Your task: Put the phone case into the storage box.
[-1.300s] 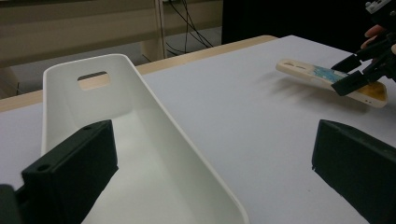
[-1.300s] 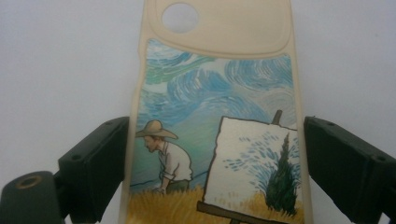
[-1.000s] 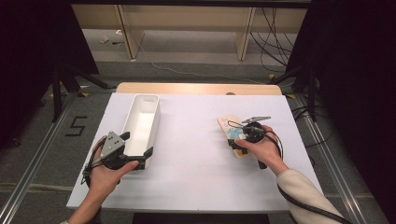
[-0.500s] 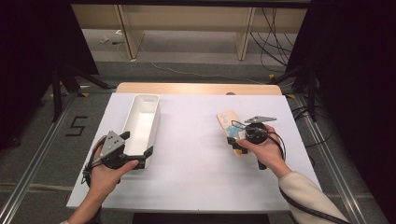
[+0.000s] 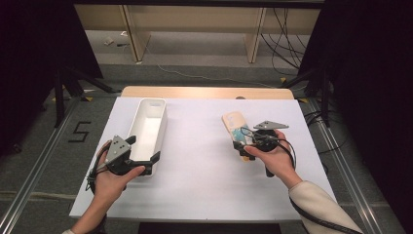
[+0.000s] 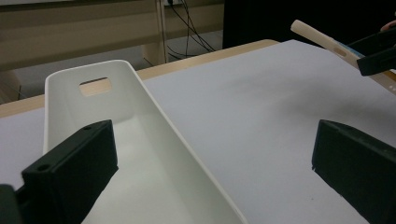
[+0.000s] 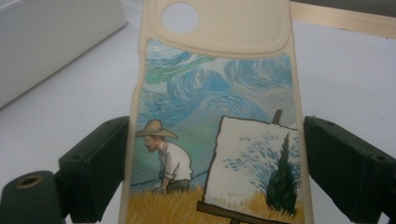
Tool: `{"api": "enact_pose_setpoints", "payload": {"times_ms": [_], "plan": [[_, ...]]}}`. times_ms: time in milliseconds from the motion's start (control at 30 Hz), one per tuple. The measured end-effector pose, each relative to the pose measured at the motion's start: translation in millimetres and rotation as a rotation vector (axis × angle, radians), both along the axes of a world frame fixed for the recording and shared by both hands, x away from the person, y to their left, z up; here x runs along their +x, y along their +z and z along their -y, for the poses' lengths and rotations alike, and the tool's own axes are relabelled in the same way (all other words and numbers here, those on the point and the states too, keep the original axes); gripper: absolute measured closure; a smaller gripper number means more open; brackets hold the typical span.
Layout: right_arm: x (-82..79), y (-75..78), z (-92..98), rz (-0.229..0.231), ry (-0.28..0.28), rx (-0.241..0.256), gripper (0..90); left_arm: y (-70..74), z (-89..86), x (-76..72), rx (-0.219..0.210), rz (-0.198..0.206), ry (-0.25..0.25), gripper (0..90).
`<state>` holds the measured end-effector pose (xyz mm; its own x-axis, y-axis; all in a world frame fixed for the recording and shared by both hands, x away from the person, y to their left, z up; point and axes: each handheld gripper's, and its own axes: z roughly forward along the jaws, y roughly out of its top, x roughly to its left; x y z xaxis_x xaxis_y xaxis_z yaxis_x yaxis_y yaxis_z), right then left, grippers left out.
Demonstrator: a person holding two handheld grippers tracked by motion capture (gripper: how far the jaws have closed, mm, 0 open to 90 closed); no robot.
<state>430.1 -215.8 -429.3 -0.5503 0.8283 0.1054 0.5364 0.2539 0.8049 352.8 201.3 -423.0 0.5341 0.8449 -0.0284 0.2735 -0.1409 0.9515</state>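
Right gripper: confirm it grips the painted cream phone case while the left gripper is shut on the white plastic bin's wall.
Wrong about the left gripper. The left gripper view shows it wide open, straddling the white plastic bin's wall. The right gripper does grip the painted cream phone case.

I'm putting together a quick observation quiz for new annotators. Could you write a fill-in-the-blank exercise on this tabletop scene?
1. The right tongs grip a cream phone case printed with a painter in a straw ____.
2. The long tray by the left tongs is coloured ____.
3. The jaws of the left tongs stand wide ____.
4. The tray's far end wall has a rectangular ____ cut in it.

Missing words: hat; white; open; hole
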Motion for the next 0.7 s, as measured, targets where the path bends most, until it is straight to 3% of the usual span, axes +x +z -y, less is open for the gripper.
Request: {"api": "enact_pose_setpoints", "payload": {"times_ms": [367,700], "plan": [[-5.8,3.9,-7.9,0.063,0.039,0.037,11.8,9.2,10.3,6.2,-0.017,0.009,-0.012,0.7],[-12.5,8.1,-14.6,0.114,0.064,0.064,11.8,22.0,30.6,21.6,-0.026,0.012,-0.057,1.5]]}}
